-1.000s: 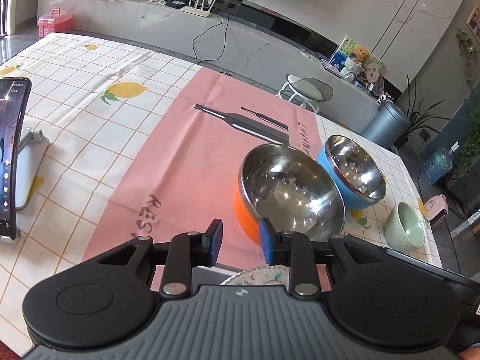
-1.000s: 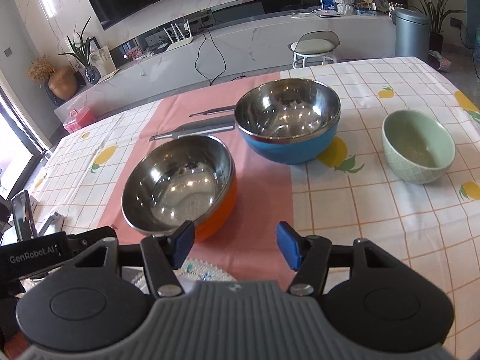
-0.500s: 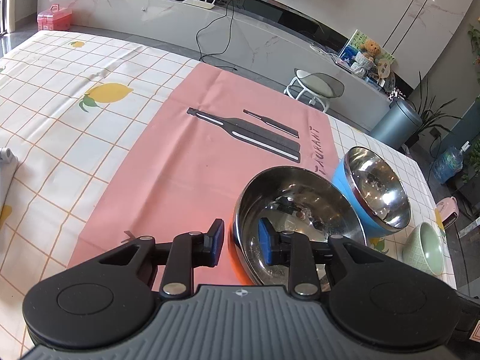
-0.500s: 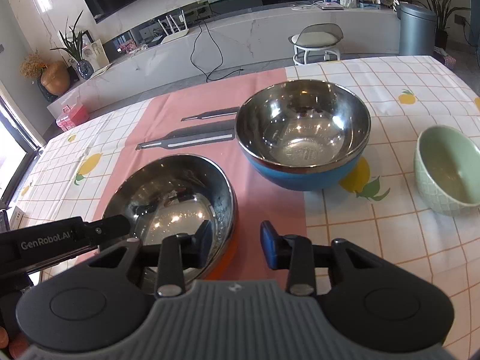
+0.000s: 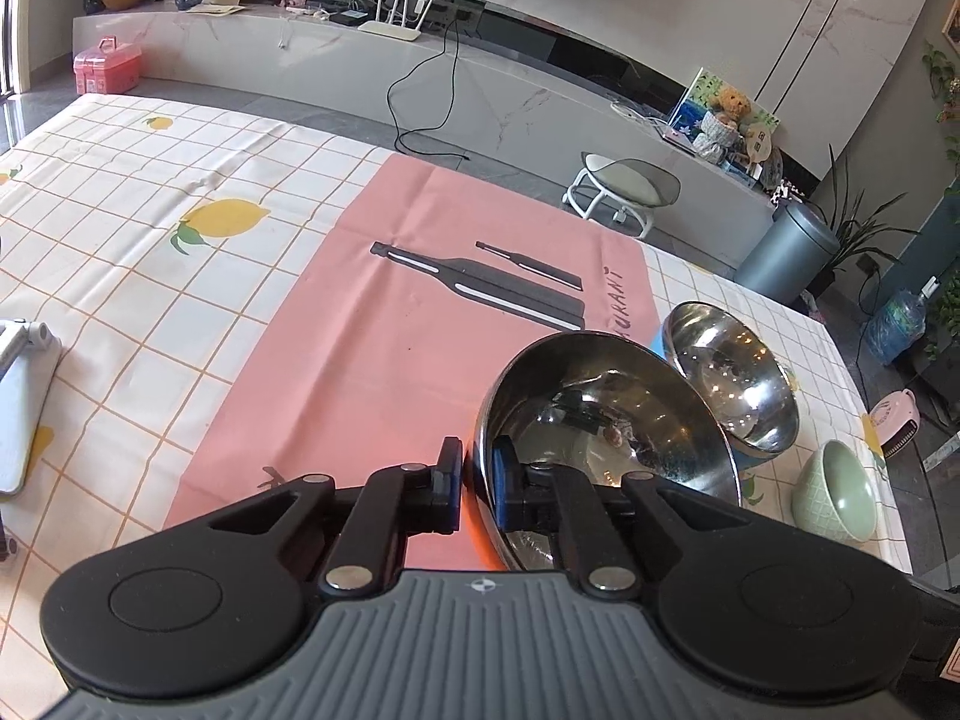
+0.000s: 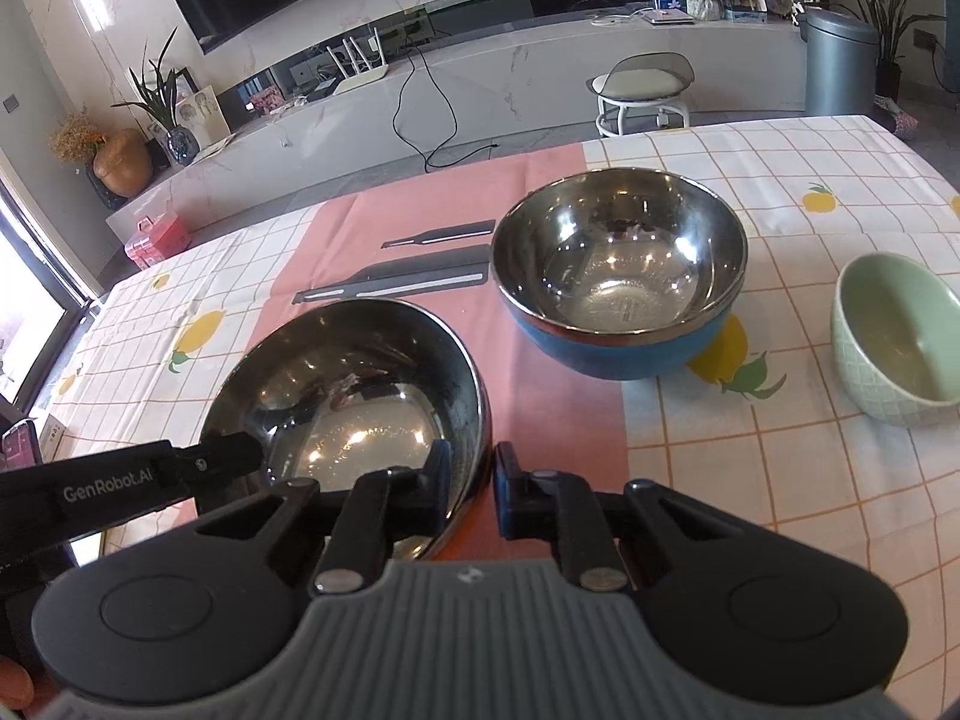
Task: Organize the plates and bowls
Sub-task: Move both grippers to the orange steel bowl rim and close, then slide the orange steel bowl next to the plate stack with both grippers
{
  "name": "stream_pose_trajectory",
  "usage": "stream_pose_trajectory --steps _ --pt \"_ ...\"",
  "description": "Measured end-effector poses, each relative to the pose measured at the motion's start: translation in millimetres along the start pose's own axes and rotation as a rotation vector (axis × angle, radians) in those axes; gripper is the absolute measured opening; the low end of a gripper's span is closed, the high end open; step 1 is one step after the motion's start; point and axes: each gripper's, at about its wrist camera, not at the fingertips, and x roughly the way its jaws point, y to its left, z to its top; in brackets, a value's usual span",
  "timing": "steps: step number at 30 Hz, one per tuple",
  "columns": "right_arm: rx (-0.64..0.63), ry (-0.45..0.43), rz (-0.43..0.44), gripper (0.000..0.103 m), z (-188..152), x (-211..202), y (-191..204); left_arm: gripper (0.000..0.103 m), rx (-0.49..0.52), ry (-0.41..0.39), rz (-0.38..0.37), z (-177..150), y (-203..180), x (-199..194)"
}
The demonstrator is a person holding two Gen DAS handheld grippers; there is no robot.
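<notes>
An orange bowl with a steel inside [image 5: 600,420] [image 6: 348,396] sits on the pink mat. My left gripper [image 5: 477,477] straddles its near-left rim, one pad outside and one inside, jaws closing and pressing on the rim. My right gripper [image 6: 472,480] straddles the near-right rim the same way, jaws closing on it. A left gripper finger [image 6: 234,456] shows at the bowl's left edge in the right wrist view. A blue steel-lined bowl [image 5: 738,384] [image 6: 618,276] stands just beyond. A small green bowl [image 5: 840,498] [image 6: 900,336] stands to the right.
The pink mat [image 5: 372,360] with printed black shapes lies on a lemon-patterned tablecloth [image 5: 150,228]. A phone on a white stand [image 5: 18,420] is at the table's left. Beyond the far table edge are a stool [image 5: 624,186] and a grey bin [image 5: 786,252].
Both grippers moved forward onto the orange bowl's rim and their jaws narrowed around it. The patterned plate seen below the grippers a second ago is out of view.
</notes>
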Motion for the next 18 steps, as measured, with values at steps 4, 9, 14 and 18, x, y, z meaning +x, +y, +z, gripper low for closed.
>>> stream_pose_trajectory --steps 4,9,14,18 --pt "0.017 -0.035 0.005 0.012 -5 -25 -4 0.011 0.007 -0.011 -0.013 -7 -11 -20" --pt "0.055 -0.051 0.001 0.011 -22 -53 -21 0.012 0.017 0.009 -0.037 -26 -27 -37" --pt "0.125 -0.053 -0.009 0.009 -41 -76 -48 0.012 0.055 0.054 -0.06 -51 -49 -42" --pt "0.182 -0.064 -0.025 0.009 -54 -93 -73 0.012 0.118 0.082 -0.068 -70 -72 -43"
